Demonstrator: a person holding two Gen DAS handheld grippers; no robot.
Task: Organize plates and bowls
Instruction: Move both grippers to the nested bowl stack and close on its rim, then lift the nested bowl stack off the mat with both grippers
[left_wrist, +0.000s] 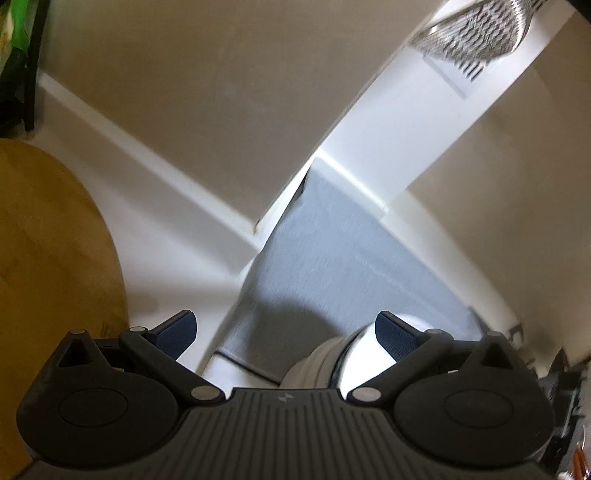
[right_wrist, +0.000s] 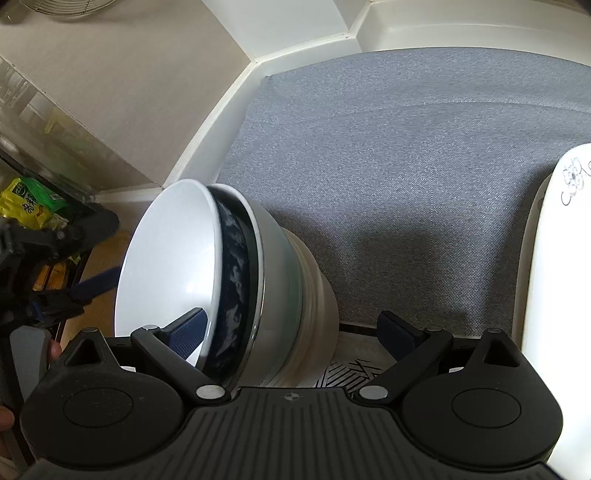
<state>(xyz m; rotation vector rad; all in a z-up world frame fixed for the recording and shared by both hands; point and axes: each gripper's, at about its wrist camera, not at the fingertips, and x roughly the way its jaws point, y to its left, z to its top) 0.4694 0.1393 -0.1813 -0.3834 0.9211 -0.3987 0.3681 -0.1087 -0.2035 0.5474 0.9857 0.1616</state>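
A stack of nested bowls (right_wrist: 236, 280) stands at the left edge of a grey mat (right_wrist: 406, 177): a white bowl innermost, a dark blue patterned one around it, pale ribbed ones outside. My right gripper (right_wrist: 295, 332) is open, its left finger inside the white bowl and its right finger beyond the stack's outer side. A white plate with a flower drawing (right_wrist: 554, 258) lies at the right. My left gripper (left_wrist: 286, 334) is open and empty; the bowl stack (left_wrist: 332, 362) shows just behind its right finger, above the mat (left_wrist: 332, 258).
White raised ledges and beige wall (right_wrist: 129, 92) border the mat. A round wooden board (left_wrist: 48, 266) lies left of the left gripper. A metal mesh strainer (left_wrist: 476, 33) shows at the top right. A dark rack with green and yellow packets (right_wrist: 33, 206) stands at the left.
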